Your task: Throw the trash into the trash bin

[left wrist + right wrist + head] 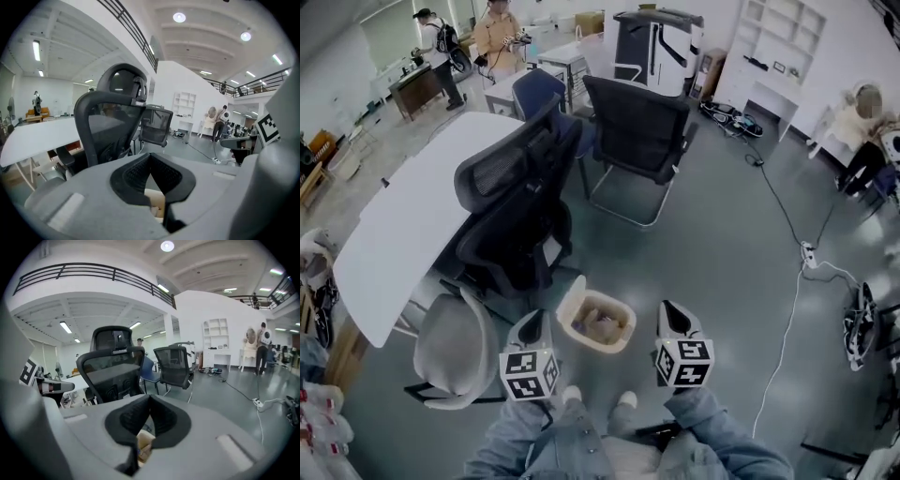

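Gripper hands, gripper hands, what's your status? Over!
Left gripper shut, empty. Right gripper shut, empty. Trash inside the trash bin. Black chair beside bin, not blocking.

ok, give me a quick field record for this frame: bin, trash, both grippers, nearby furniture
bin: beige trash bin, open, on the floor between the two grippers
trash: trash lies inside the bin
left hand-held gripper: jaws together, nothing held
right hand-held gripper: jaws together, nothing held
furniture: black office chair behind the bin, beside a white table

Grey floor (722, 244), trash bin (568, 306), black chair (637, 131)
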